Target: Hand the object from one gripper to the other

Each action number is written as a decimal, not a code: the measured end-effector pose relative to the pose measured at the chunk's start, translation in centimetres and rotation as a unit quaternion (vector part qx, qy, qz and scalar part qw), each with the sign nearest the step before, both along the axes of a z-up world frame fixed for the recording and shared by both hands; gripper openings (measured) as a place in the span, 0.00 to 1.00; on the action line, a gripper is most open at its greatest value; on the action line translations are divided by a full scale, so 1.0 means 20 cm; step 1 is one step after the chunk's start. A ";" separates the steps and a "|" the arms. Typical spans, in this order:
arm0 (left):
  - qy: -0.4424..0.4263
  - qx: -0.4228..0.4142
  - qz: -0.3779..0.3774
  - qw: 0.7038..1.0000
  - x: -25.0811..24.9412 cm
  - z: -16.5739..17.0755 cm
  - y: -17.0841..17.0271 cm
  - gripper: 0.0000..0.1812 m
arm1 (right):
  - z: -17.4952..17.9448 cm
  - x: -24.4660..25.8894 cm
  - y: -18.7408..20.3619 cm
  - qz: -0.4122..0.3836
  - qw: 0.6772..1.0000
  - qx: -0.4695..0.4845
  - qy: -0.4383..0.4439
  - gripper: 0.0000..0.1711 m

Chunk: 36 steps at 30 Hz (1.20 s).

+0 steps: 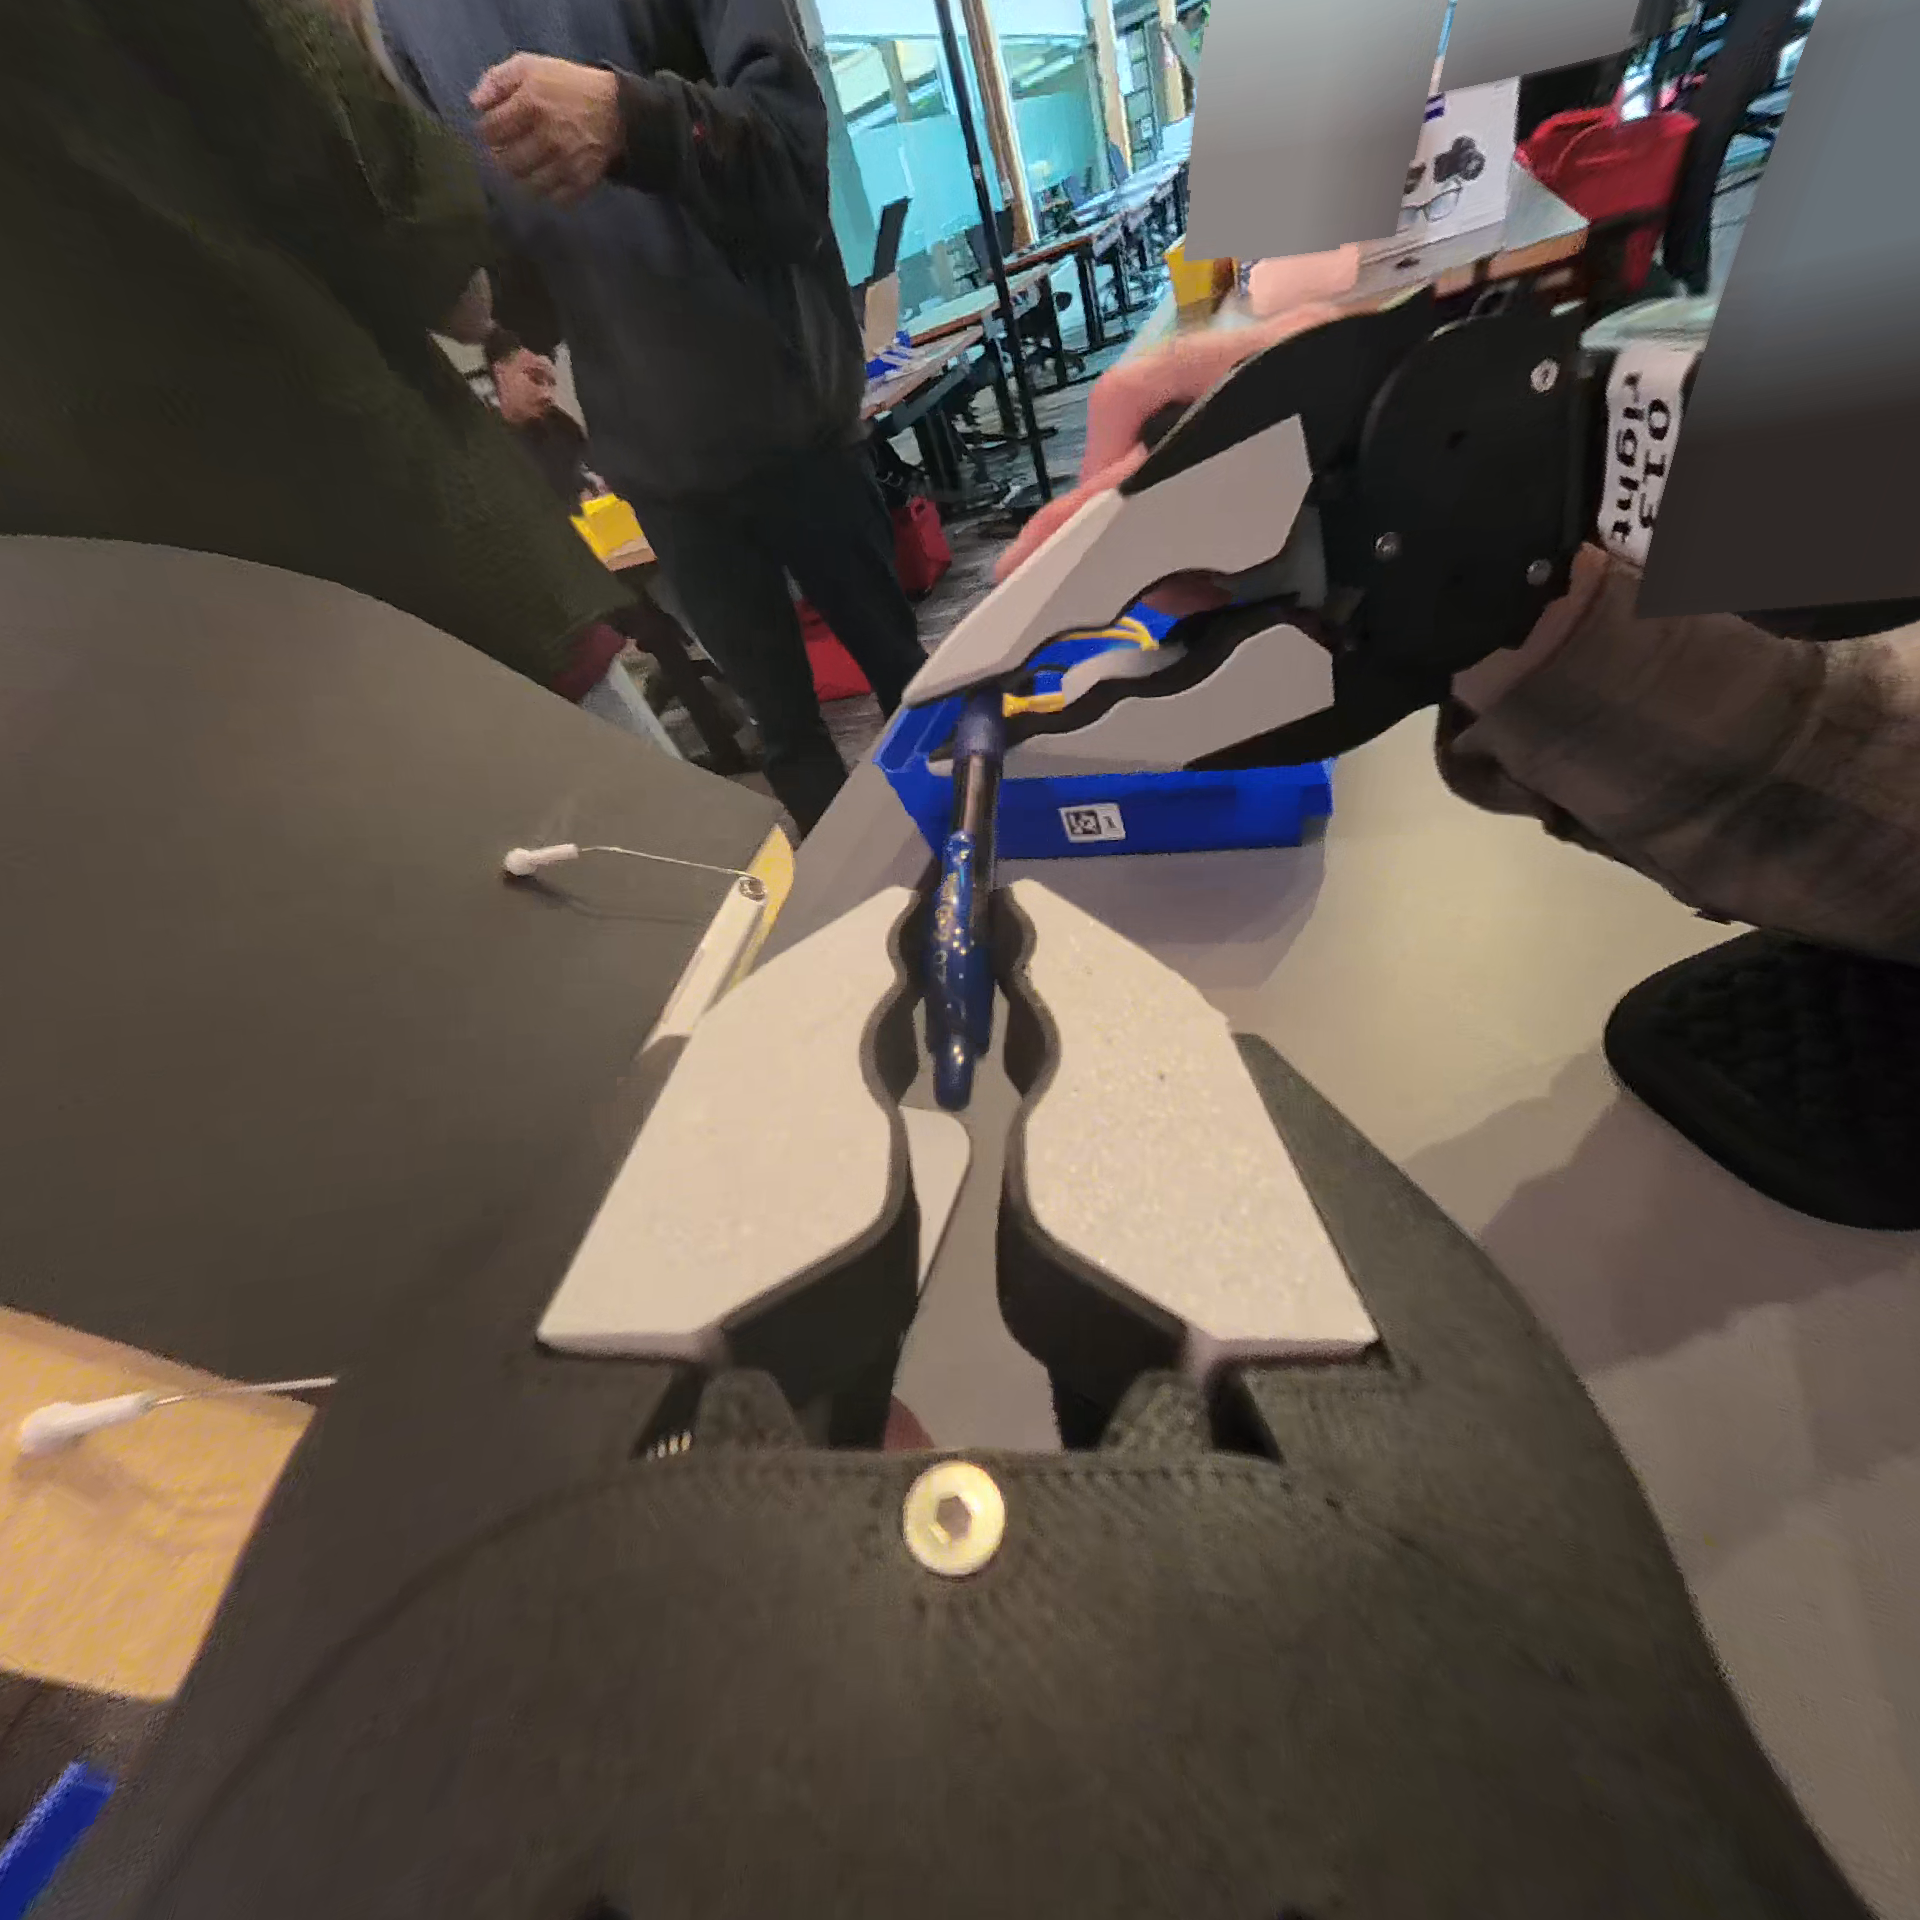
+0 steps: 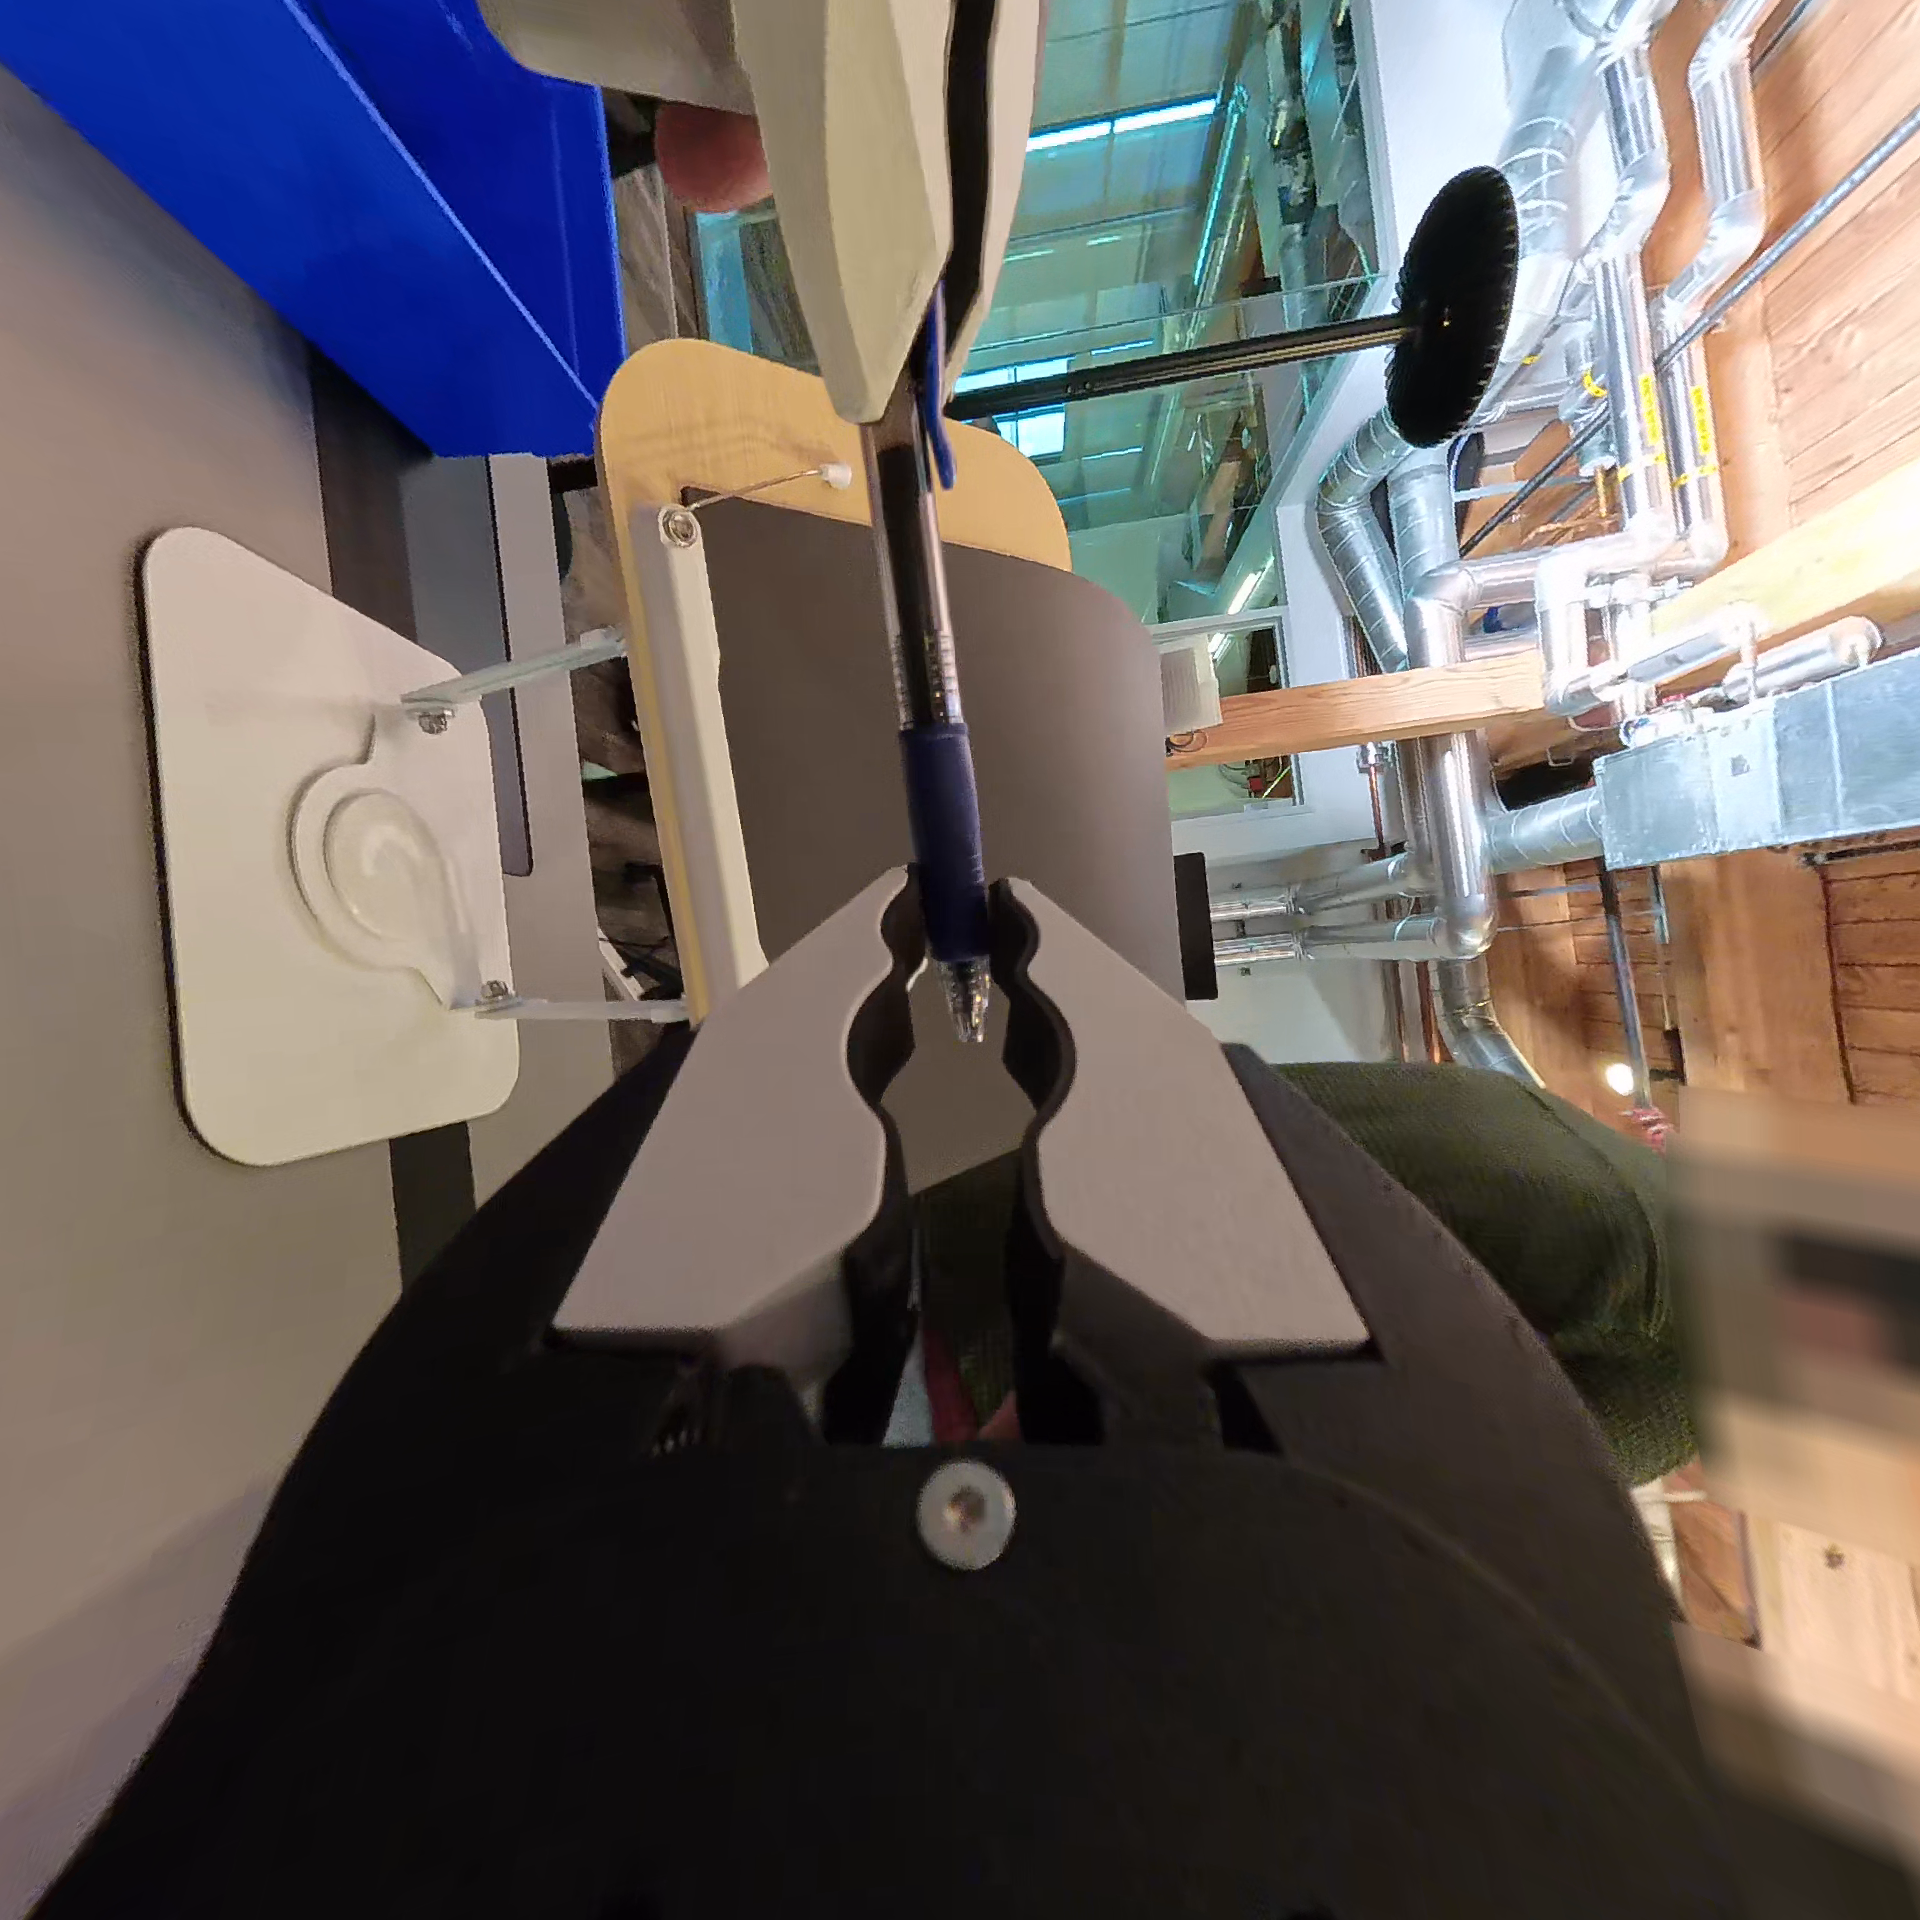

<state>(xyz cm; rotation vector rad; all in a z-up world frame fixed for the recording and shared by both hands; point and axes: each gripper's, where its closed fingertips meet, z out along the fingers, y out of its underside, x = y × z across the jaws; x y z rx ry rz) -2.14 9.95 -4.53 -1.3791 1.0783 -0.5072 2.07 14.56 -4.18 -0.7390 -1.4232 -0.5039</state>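
Left wrist view: the left claw (image 1: 961, 935) is closed on the clip end of a blue retractable pen (image 1: 964, 914), which lies between its fingertips and projects straight ahead. At the pen's far end, the right claw (image 1: 961, 707) reaches in from the upper right, its fingers bracketing the rubber grip section. A blue bin (image 1: 1143, 810) sits on the grey tabletop (image 1: 1403, 987) beyond the claws.

Right wrist view: the right claw (image 2: 951, 914) has its fingertips against the pen's (image 2: 925, 665) dark blue rubber grip, with the clear tip cone lying inside the finger recess; it appears clamped, though contact pressure cannot be confirmed. The left claw (image 2: 914, 395) holds the opposite end ahead.

Handling assessment: the pen is light, rigid and slender. The smooth clear barrel is likely slippery; the rubber grip offers the most secure hold. Grip across the barrel, not on the clip, which can flex.
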 end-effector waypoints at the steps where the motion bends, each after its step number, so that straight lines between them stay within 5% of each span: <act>1: -0.010 0.009 0.001 1.000 0.00 0.02 0.00 0.06 | 0.00 -0.01 0.00 0.006 1.000 -0.011 0.013 0.05; 8: -0.096 0.065 0.031 0.993 -0.07 0.18 0.03 0.23 | 0.09 -0.05 0.04 0.059 0.970 -0.131 0.197 0.04; 16: -0.183 0.024 0.025 0.983 0.00 0.15 0.07 0.26 | 0.03 -0.25 0.06 0.106 0.855 -0.284 0.421 0.04; 26: -0.219 0.008 0.083 0.972 0.00 0.05 0.19 0.07 | -0.08 -0.37 0.00 0.090 0.845 -0.290 0.441 0.04; 33: -0.195 0.012 0.094 0.976 -0.02 0.02 0.21 0.06 | -0.11 -0.39 0.02 0.086 0.846 -0.306 0.428 0.05; 36: -0.179 0.019 0.102 0.978 -0.08 0.05 0.23 0.06 | -0.13 -0.40 0.01 0.113 0.854 -0.329 0.386 0.15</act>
